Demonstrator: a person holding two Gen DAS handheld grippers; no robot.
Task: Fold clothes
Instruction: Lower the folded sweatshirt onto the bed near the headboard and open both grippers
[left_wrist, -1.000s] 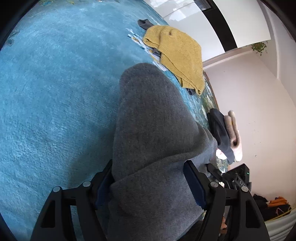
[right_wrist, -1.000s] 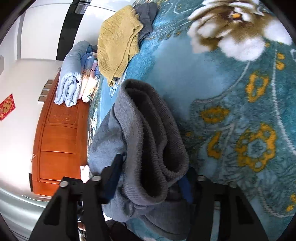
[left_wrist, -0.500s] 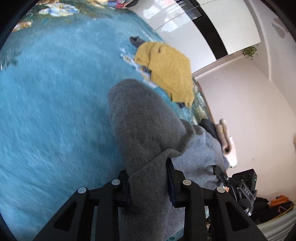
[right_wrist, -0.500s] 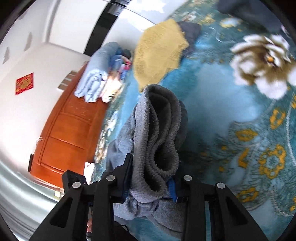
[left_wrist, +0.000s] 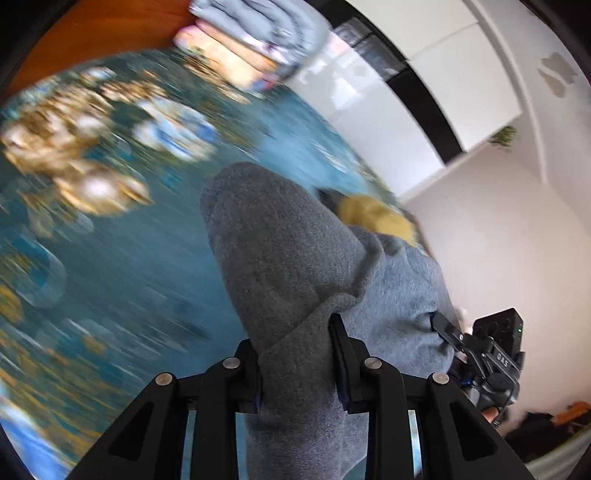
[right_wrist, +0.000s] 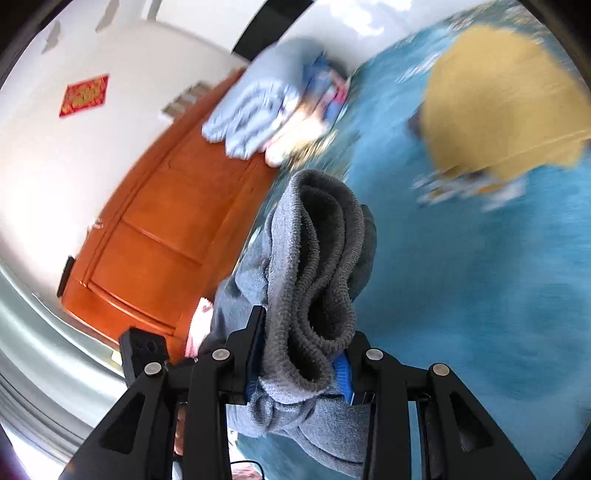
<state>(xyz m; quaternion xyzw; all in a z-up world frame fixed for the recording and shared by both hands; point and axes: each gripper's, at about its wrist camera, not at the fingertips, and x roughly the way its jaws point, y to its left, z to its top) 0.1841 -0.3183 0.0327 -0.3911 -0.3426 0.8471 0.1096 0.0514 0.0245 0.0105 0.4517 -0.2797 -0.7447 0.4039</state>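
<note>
A grey fleece garment (left_wrist: 288, 258) is bunched and held up above the blue floral bedspread (left_wrist: 110, 258). My left gripper (left_wrist: 295, 354) is shut on one folded edge of it. My right gripper (right_wrist: 299, 354) is shut on several stacked layers of the same garment (right_wrist: 317, 258). The right gripper body (left_wrist: 491, 354) shows at the right of the left wrist view, close beside the cloth. A yellow knitted sweater (right_wrist: 506, 103) lies flat on the bed beyond; in the left wrist view it (left_wrist: 373, 218) peeks out behind the grey cloth.
A stack of folded light-blue and patterned bedding (right_wrist: 266, 107) sits by the orange wooden headboard (right_wrist: 159, 229). White walls and a dark-framed window (left_wrist: 406, 85) lie beyond the bed. Dark and orange items (left_wrist: 546, 424) lie on the floor at the right.
Both grippers closed on the grey garment, then lifted and swung it toward the headboard end of the bed. The view is motion-blurred now, and the bedding stack has come into view.
</note>
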